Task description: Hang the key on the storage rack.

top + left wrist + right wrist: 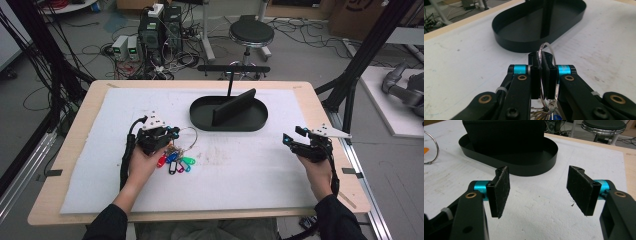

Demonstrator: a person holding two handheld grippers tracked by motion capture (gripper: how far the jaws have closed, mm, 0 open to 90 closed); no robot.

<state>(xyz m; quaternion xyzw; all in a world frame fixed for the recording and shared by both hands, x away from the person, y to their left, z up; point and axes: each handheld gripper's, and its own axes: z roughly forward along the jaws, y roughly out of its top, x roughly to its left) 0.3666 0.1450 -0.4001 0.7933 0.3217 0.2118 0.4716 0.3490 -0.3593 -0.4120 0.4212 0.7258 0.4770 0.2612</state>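
Observation:
A thin metal key ring (188, 134) carries a bunch of coloured key tags (176, 162), which hang just over the white mat. My left gripper (172, 134) is shut on the ring. In the left gripper view the wire of the key ring (548, 48) runs between the pressed-together pads of my left gripper (543, 72). A black oval tray (200, 118) with a slanted black panel (234, 107) and a T-shaped post (231, 80) lies beyond it. My right gripper (291, 140) (537, 192) stands open at the right, nothing between its pads (501, 191).
A white mat (260, 170) covers most of the wooden table (75, 145). The tray (506, 40) (534, 167) sits at the back centre. Beyond the table's far edge are a round stool (251, 34), computer boxes (150, 30) and loose floor cables.

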